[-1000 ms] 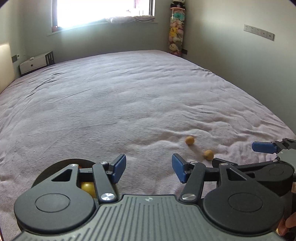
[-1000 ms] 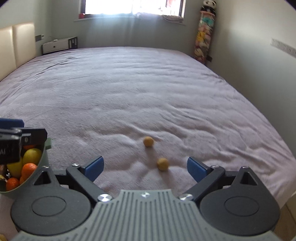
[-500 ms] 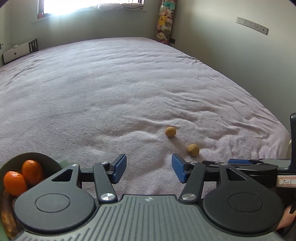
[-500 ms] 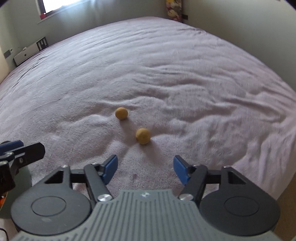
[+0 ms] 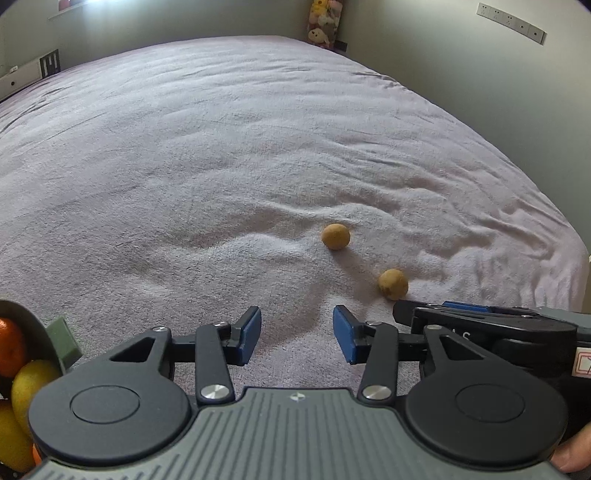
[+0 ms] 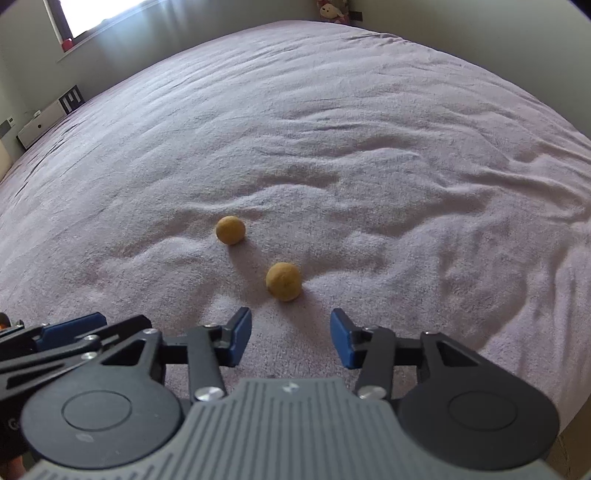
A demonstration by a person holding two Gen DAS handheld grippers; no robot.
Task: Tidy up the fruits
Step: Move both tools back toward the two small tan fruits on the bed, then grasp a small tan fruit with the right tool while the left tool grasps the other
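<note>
Two small round fruits: the nearer fruit (image 6: 283,281) and the farther fruit (image 6: 230,229) lay apart on the bed (image 6: 332,129), probably light and prone to rolling. Left claw (image 5: 296,336) and right claw (image 6: 290,338) were both closing, empty; grasp across the middle.

1. A wide bed (image 5: 221,147) fills the room, covered in a wrinkled pale mauve blanket (image 6: 369,147).
2. The walls (image 5: 424,44) are plain grey-green.
3. A bright window (image 6: 92,11) sits at the far left, daylight pouring in.
4. A strip of sockets (image 5: 511,23) runs along the right wall.
5. Plush toys (image 5: 325,22) are stacked in the far corner.
6. A low white unit (image 6: 48,114) stands by the left wall.
</note>
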